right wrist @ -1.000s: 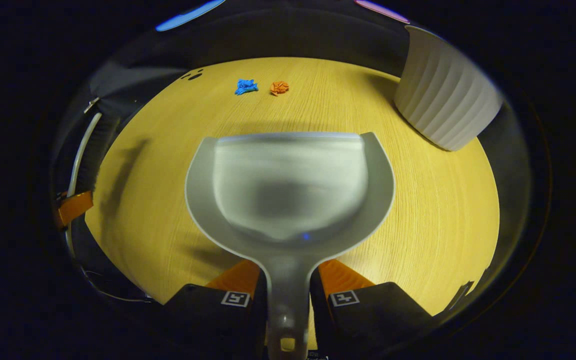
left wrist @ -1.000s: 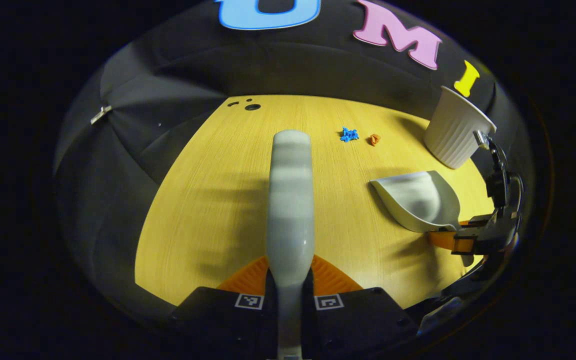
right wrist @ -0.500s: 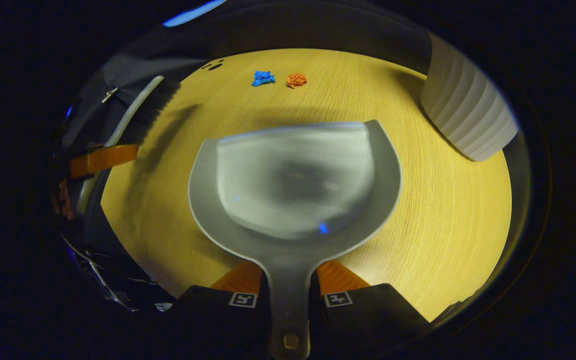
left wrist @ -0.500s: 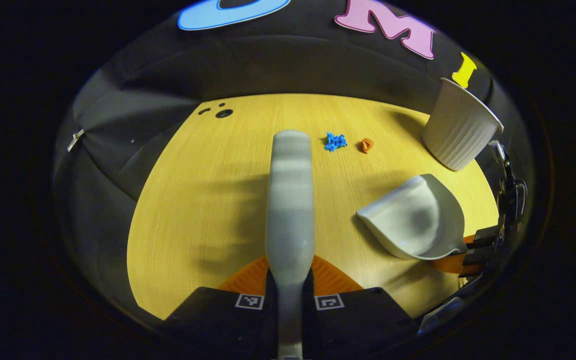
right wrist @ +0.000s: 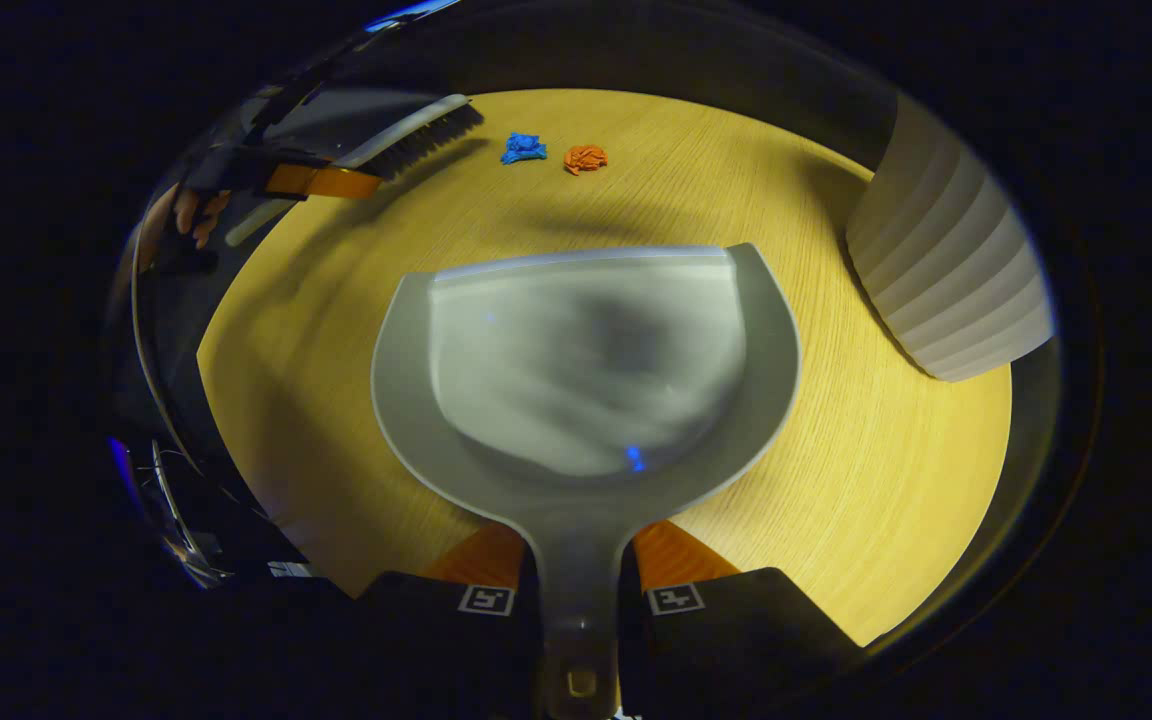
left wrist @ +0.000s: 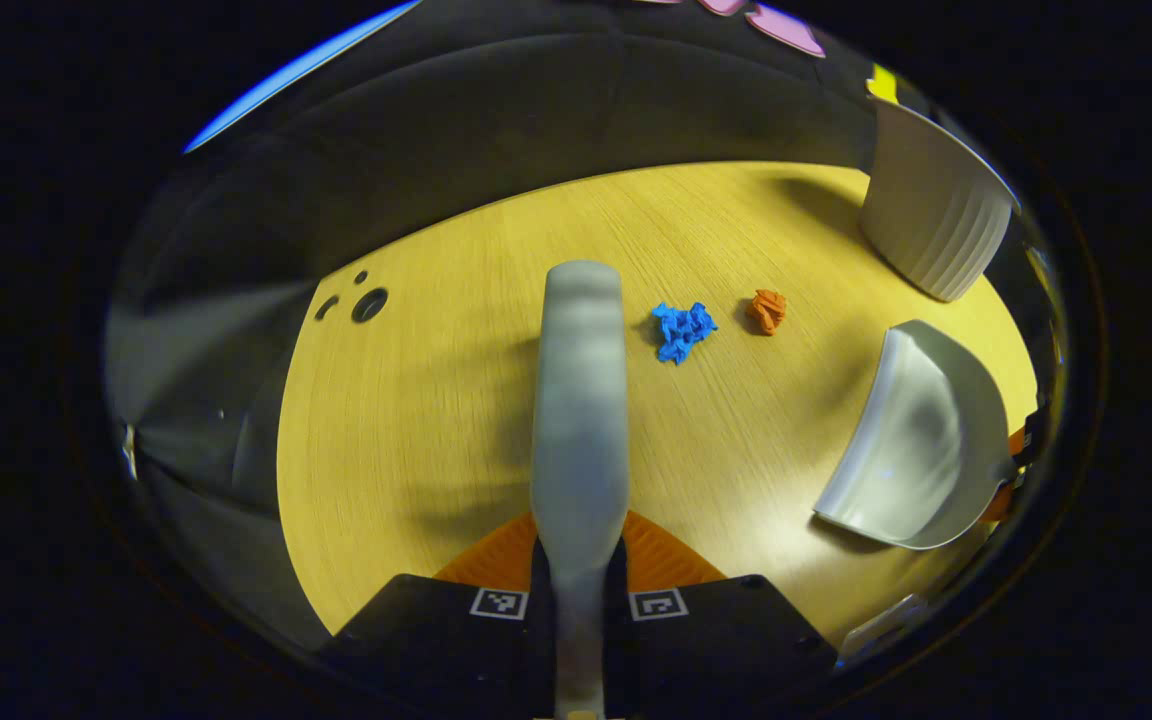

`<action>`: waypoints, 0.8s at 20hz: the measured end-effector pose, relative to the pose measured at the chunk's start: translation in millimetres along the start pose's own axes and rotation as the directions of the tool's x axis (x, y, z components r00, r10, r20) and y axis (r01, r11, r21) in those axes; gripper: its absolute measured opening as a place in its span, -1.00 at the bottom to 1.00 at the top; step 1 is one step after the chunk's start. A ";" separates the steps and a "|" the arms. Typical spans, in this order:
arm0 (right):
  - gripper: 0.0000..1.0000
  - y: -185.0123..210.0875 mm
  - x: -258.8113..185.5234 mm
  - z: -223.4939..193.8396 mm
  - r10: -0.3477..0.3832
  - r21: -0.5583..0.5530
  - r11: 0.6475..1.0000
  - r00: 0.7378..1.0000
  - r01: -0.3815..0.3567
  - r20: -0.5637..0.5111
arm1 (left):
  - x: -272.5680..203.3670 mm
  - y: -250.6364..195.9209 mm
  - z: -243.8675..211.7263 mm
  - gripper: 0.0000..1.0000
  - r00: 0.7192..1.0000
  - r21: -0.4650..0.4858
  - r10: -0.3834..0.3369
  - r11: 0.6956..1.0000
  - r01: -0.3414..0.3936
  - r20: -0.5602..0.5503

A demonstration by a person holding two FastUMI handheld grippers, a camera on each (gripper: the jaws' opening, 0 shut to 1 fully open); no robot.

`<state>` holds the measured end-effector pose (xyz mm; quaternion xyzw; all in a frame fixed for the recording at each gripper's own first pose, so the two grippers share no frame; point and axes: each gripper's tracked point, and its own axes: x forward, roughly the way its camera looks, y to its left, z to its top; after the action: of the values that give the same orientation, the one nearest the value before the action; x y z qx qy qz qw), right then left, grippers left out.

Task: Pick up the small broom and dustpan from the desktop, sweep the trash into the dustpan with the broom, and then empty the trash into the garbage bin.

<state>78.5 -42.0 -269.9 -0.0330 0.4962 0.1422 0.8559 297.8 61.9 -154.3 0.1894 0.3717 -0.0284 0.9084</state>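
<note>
Left gripper (left wrist: 579, 560) clamped on grey plastic broom (left wrist: 581, 400); right gripper (right wrist: 578, 570) clamped on grey plastic dustpan (right wrist: 586, 370); blue paper scrap (left wrist: 682, 329) just ahead-right of the broom.

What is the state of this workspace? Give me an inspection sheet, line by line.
Surface: wooden desktop, with small round holes near its far edge.
Job's things: broom and dustpan both held; blue scrap and orange scrap lie unswept on the desktop; ribbed white bin stands at the right.
Clutter: nothing seen.
Grippers: left gripper jaws clamp the broom; right gripper jaws clamp the dustpan handle.
Cables: thin wires beside the desktop's left edge.
Surroundings: black cloth wall.
</note>
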 end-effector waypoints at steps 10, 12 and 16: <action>-0.40 -15.9 -0.6 -4.4 0.025 -0.023 0.999 0.999 -0.025 -0.028 | 60.6 -38.0 63.7 -0.54 0.988 0.371 -0.156 0.917 0.146 -0.003; -0.34 -16.7 -0.2 -4.4 0.027 -0.027 0.999 0.999 -0.027 -0.025 | 59.7 -55.2 70.5 -0.55 0.975 0.438 -0.221 0.875 0.208 -0.021; -0.34 -17.2 -3.6 -2.2 0.027 -0.036 0.999 0.999 -0.028 -0.018 | 44.1 -97.5 63.7 -0.54 0.933 0.537 -0.341 0.770 0.345 -0.111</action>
<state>79.7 -59.7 -269.4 -0.0431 0.5014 0.1627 0.8487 353.2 -47.7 -174.5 0.3702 0.3791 -0.2980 0.7940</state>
